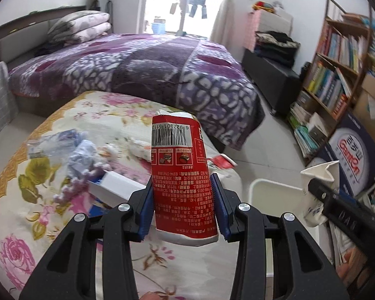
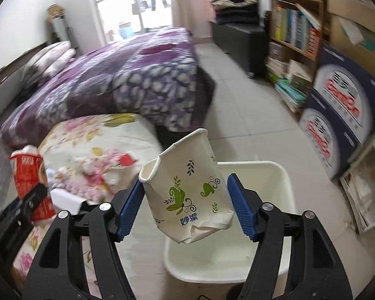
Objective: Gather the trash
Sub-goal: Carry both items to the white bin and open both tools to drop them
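Observation:
My left gripper (image 1: 182, 207) is shut on a red paper cup (image 1: 180, 165) with a barcode, held above a floral-cloth table (image 1: 37, 175). My right gripper (image 2: 185, 210) is shut on a crumpled white paper cup (image 2: 187, 192) with green leaf prints, held over a white bin (image 2: 275, 175). The white cup and right gripper show at the right of the left wrist view (image 1: 320, 187). The red cup shows at the left of the right wrist view (image 2: 30, 175). The bin also shows in the left wrist view (image 1: 270, 190).
Clear plastic wrappers (image 1: 70, 150), a white box (image 1: 115, 187) and a red wrapper (image 1: 222, 161) lie on the table. A purple-covered bed (image 1: 137, 65) stands behind. A bookshelf (image 1: 337, 75) and stacked cartons (image 2: 342, 105) line the right wall. Tiled floor (image 2: 242, 115) lies between.

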The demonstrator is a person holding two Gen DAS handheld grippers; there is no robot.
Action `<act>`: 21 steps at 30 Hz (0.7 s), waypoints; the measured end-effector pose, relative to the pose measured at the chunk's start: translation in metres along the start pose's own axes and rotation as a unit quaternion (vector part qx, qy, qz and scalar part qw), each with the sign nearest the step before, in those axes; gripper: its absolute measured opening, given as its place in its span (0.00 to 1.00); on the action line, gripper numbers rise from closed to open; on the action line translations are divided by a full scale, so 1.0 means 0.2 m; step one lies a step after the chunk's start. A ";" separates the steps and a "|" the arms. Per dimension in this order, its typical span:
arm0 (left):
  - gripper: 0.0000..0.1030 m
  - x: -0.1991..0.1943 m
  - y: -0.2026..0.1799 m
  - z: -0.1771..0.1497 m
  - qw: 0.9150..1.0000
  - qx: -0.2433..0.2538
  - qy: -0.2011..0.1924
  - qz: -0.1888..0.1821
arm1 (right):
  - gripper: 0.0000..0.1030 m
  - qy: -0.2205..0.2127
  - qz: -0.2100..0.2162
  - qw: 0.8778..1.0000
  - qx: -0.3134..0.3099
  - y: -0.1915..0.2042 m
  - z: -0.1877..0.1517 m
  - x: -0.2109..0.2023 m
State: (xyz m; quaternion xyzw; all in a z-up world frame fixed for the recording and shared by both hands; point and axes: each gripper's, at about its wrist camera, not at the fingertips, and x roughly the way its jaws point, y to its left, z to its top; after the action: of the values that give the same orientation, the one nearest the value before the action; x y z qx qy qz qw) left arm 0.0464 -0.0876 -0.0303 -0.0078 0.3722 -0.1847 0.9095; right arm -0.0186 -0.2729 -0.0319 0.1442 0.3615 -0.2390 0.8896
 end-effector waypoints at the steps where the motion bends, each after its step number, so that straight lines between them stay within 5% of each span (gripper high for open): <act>1: 0.40 0.01 -0.02 -0.01 1.000 0.002 0.003 -0.004 | 0.69 0.003 -0.008 1.000 0.015 -0.05 0.01 0.00; 12: 0.41 0.10 -0.32 -0.08 0.997 0.028 0.031 -0.061 | 0.85 0.008 -0.048 0.992 0.114 -0.41 0.05 -0.03; 21: 0.41 0.18 -0.54 -0.15 0.991 0.049 0.066 -0.101 | 0.89 0.012 -0.024 0.985 0.173 -0.59 0.09 -0.07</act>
State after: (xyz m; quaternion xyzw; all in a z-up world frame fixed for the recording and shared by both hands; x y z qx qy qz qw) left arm 0.0147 -0.1973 -0.0599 0.0112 0.4193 -0.2941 0.8588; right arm -0.0801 -0.3761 -0.0200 0.2899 0.3289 -0.3178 0.8407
